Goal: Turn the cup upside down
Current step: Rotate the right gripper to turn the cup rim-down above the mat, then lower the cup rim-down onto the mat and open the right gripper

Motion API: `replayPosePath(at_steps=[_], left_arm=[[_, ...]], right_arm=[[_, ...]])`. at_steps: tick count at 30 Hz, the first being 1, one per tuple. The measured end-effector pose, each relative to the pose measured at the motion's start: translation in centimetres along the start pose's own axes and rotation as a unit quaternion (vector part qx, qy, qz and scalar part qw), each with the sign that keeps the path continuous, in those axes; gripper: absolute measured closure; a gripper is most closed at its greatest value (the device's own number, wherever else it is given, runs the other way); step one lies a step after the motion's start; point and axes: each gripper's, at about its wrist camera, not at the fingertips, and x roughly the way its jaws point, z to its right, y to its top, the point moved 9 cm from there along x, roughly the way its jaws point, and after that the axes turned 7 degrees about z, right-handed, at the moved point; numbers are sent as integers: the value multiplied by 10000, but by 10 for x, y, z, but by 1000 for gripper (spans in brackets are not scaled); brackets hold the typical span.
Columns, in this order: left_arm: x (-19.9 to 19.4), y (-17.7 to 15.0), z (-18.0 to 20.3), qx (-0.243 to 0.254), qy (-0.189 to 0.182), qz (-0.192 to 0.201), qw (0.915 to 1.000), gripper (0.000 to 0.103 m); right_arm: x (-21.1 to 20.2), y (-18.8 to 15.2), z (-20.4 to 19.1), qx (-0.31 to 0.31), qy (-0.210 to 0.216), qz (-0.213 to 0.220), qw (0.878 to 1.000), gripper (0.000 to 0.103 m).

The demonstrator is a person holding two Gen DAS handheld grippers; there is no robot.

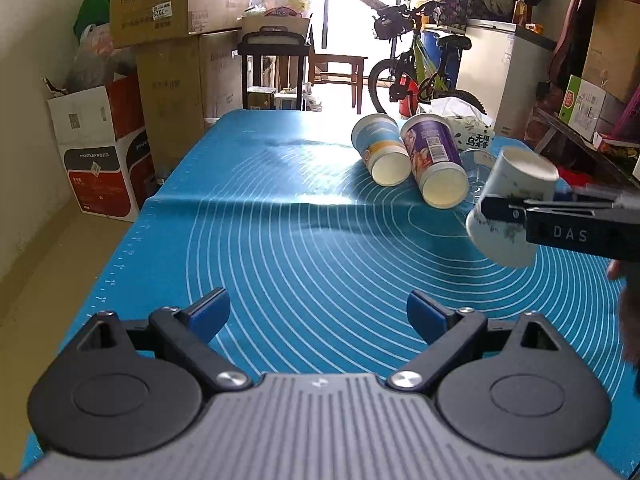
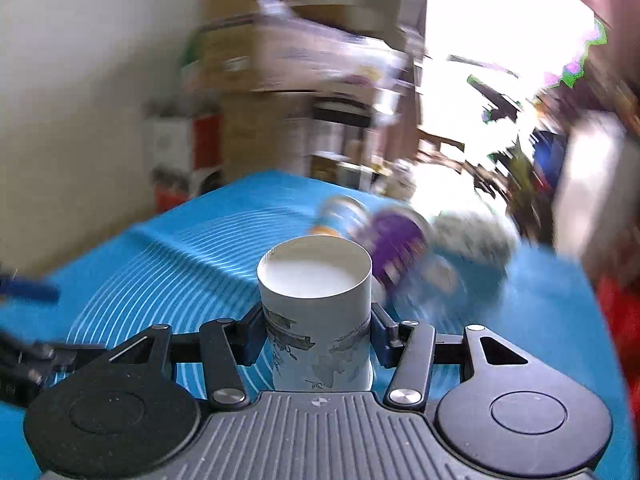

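Cup (image 2: 316, 312) clamped between right gripper (image 2: 316, 340) fingers; left gripper (image 1: 318, 316) fingers apart

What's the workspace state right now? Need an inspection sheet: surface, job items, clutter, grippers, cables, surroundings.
Surface: blue mat with white concentric rings, a crease running across it.
Job's things: white paper cup off the mat, tilted, closed base uppermost, rim toward the mat.
Clutter: two printed cups lying on their sides, a glass cup and a tissue pack behind them.
Grippers: right gripper shut on the white paper cup; left gripper open, holding nothing, low over the mat.
Cables: nothing seen.
Surroundings: stacked cardboard boxes, bicycle, bright window; the right wrist view is motion-blurred.
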Motion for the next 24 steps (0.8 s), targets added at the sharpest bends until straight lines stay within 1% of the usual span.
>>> replayPosePath(at_steps=[2,3,4,7,8,12,15,17,18,19,22,24], left_arm=[[1,0,4,23,18,3,10000,9],[1,-1,5,39,18,6,10000,9],[1,-2,7,62,25,5,10000,9],[1,-3,10,133,41,4,9999,9],[1,-3,11,147,46,8,9999,9],[1,-4,13,158,83,21,9998,9],[2,-5,14,171,139,-18,9998,9],[1,-4,14,108,99,-23,9999,9],[1,-4,14,89,101,-31,9999,9],[0,-4,14,86,120,-29,9999,9],[-3,-1,14,79,145,21,9999,9],[-7,0,15,61,164,46,9998,9]], right_arm=[[0,-17,6,421,-123,31,9990,54],[-1,-21,9,524,-206,66,9984,54],[11,-24,4,550,-262,64,9981,54],[26,-34,-2,611,-267,-121,9977,53],[28,-38,-2,631,-296,-174,9974,53],[24,-43,-3,644,-369,-102,9972,53],[31,-39,-5,579,-383,-130,9975,50],[28,-39,-5,572,-460,-162,9972,40],[28,-39,-5,553,-485,-171,9971,39],[28,-38,-6,516,-504,-191,9972,36],[23,-37,-6,429,-577,-211,9972,24],[14,-35,-6,381,-624,-169,9972,19]])
